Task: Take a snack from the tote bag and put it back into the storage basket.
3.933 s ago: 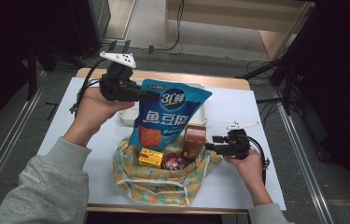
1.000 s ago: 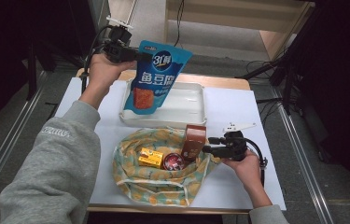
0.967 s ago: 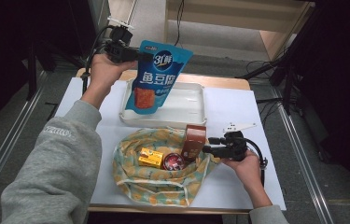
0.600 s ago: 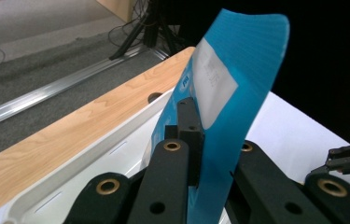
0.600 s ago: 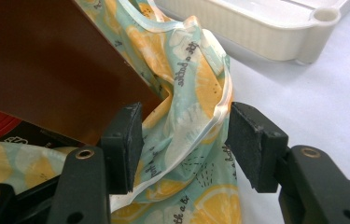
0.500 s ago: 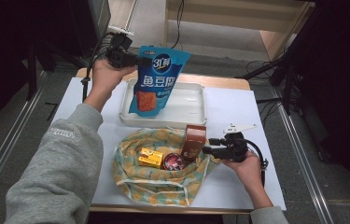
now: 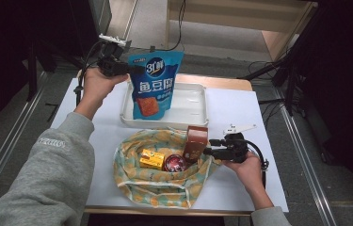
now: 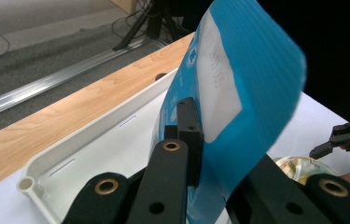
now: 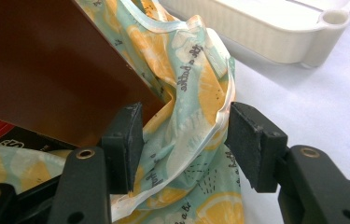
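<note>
the left arm reaches far forward, its left gripper (image 7: pixel 117 68) raised with jaws clamped on the top edge of the blue snack pouch (image 7: pixel 154 84), which hangs upright over the white tray (image 7: pixel 197 101). at the right, the right gripper (image 7: pixel 214 149) lies level by the brown box (image 7: pixel 196 142), jaws part-wide around a fold of the lemon-print cloth bag (image 7: pixel 155 188), seemingly not pinching it.

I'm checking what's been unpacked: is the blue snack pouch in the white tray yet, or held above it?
Held, not yet set down. The left gripper is shut on the blue snack pouch near its top; it hangs upright over the white tray.
</note>
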Demonstrator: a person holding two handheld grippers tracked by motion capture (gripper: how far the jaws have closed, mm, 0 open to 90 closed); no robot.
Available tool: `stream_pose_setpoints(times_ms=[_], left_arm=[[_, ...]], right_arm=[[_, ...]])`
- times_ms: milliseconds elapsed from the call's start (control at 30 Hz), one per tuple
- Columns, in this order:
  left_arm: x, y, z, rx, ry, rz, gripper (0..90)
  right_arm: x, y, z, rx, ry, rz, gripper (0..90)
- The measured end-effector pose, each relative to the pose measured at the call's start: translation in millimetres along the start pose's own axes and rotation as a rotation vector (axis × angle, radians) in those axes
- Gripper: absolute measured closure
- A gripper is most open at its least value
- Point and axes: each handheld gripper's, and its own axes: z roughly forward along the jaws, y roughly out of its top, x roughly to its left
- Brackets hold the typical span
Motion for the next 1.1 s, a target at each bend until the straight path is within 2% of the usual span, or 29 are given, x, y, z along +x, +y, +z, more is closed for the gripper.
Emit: stream_pose_setpoints(times_ms=[100,200,400,600,667,733,800,833,900,933,1100], left_arm=[[-1.4,-1.8,1.4,-0.003,-0.008,-0.001,89.1],[-4.1,-11.3,4.3,0.006,-0.039,-0.007,88.1],[-5.7,-21.2,0.4,0.007,-0.061,-0.007,84.9],[-10.6,-25.4,-2.1,0.016,-0.055,0.007,80.4],[-10.3,-26.6,-2.7,0.019,-0.057,0.009,77.0],[-10.2,-28.3,-3.5,0.018,-0.061,0.006,69.0],[-10.0,-29.0,-3.8,0.025,-0.064,0.006,66.7],[-9.4,-31.0,-3.5,0.035,-0.075,0.002,59.3],[-8.7,-32.1,-3.4,0.044,-0.08,0.002,53.9],[-8.2,-34.3,-4.0,0.064,-0.069,0.008,52.9],[-6.0,-42.8,-9.1,0.049,-0.064,0.0,49.8]], right_arm=[[0.2,0.0,0.3,0.001,-0.001,-0.002,46.4],[2.1,-0.3,-0.2,0.006,-0.004,-0.01,46.6],[3.5,-0.4,0.4,0.011,-0.003,-0.019,46.6],[3.7,-0.2,0.7,0.013,-0.003,-0.019,46.6],[3.5,-0.4,0.7,0.014,-0.002,-0.017,46.6],[3.5,-0.5,0.5,0.012,-0.002,-0.017,46.5],[3.4,-0.6,0.4,0.012,-0.001,-0.017,46.5],[3.4,-0.8,0.1,0.014,-0.001,-0.014,46.5],[3.5,-0.8,-0.2,0.013,-0.001,-0.014,46.5],[3.5,-0.8,-0.3,0.013,0.0,-0.015,46.5],[3.9,-0.8,-0.2,0.011,0.0,-0.015,46.5]])
